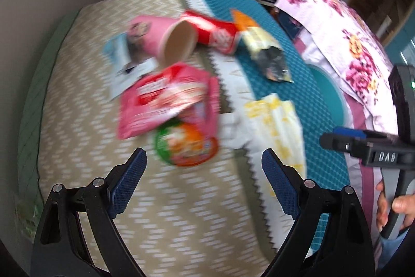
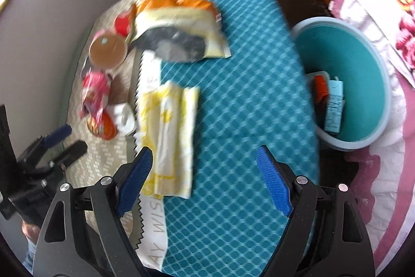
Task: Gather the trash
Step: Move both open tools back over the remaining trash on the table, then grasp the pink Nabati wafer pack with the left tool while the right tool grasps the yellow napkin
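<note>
Blue-padded left gripper (image 1: pixel 205 162) angled down, released | right gripper (image 2: pixel 205 160) likewise, apparently empty

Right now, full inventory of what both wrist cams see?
paper cup: 1, pink, on its side, far on the beige cloth
can: 1, red, on its side behind the cup
snack bag: 1, orange and yellow, torn, on the teal cloth
pink wrapper: 1, over a round lid
round lid: 1, green and orange
yellow wrapper: 1, near edge of the teal cloth
bin: 1, teal, beside the table, some trash inside
left gripper: fingers open, empty
right gripper: fingers open, empty
</note>
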The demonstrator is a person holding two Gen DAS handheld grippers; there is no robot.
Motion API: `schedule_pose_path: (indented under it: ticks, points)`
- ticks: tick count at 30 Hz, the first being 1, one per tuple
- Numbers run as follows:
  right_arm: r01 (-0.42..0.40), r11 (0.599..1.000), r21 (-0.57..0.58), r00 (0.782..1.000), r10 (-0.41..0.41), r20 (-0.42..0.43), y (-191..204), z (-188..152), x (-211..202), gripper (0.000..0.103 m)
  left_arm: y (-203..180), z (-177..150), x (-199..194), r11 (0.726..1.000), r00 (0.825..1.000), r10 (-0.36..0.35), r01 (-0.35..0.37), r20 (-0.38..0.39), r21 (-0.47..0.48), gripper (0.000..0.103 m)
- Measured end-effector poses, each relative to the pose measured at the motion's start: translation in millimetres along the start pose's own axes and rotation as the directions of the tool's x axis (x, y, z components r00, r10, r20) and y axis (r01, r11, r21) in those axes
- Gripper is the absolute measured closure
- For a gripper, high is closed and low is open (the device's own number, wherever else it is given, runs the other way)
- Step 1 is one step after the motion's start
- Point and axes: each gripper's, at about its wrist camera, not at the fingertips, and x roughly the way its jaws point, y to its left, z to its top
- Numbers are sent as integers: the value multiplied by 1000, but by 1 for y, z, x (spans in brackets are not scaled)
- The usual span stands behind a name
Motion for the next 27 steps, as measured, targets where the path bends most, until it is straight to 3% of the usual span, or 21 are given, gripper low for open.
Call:
schedule_pose_path:
  ticks: [9,15,20,22,23,24,25,27]
  points:
    - [48,993,-111,998,-51,-24,47,-2,32,25,57,-4,-3,985,1000,-27,27,4,-172,12]
    - [104,983,-149,995,-103,12,67,-5,45,25,62,4,-6,987,999,17,-11,34,-158,12]
    - [99,973,-208,995,-98,15,84,-12,55,28,66,8,0,983,1000,4,0,25,-181,12]
    - [91,971,-223,996,-92,10,91,-16,58,53,67,10,2,983,1000,4,1,25,-185,12]
    - [97,965,-242,995,-95,23,96,-18,58,54,66,11,2,983,1000,4,0,26,-185,12]
    - [86,966,-244,996,-84,18,93,-20,60,64,64,12,2,983,1000,4,1,28,-181,12]
    - [70,968,-241,997,-70,10,94,-21,61,83,62,14,3,984,1000,3,2,29,-176,12]
    - [20,977,-213,1000,-21,-2,93,-22,59,90,56,20,6,987,1000,0,4,23,-163,12]
